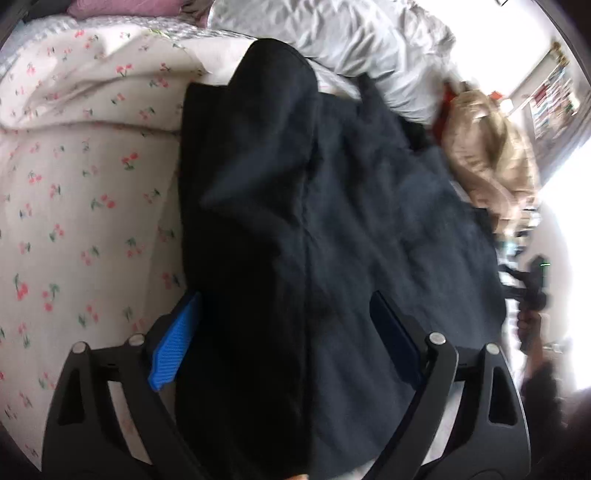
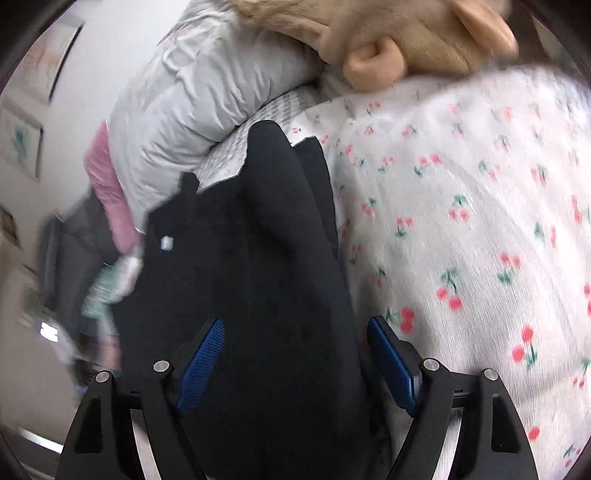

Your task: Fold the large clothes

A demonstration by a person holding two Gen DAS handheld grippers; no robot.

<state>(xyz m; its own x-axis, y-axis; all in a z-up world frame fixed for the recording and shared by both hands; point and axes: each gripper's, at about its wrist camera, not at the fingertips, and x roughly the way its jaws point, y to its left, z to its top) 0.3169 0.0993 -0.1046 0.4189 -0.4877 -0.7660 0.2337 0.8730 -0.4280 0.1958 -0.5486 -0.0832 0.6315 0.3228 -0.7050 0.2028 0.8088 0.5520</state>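
A bed fills most of both views, covered by a white sheet printed with red cherries (image 1: pixel 74 206), with a crumpled pale grey duvet (image 1: pixel 362 48) and a pink pillow (image 1: pixel 122 7) heaped at its far side. A tan plush toy (image 2: pixel 417 33) lies at the edge of the bedding. Strong daylight washes out the right side of the left wrist view, while the right wrist view shows a white wall with framed pictures (image 2: pixel 22 144).

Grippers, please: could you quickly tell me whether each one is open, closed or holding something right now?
Left gripper: open, its pads clear of the dark garment lying between them.
Right gripper: open, dark garment between its pads, not gripped.
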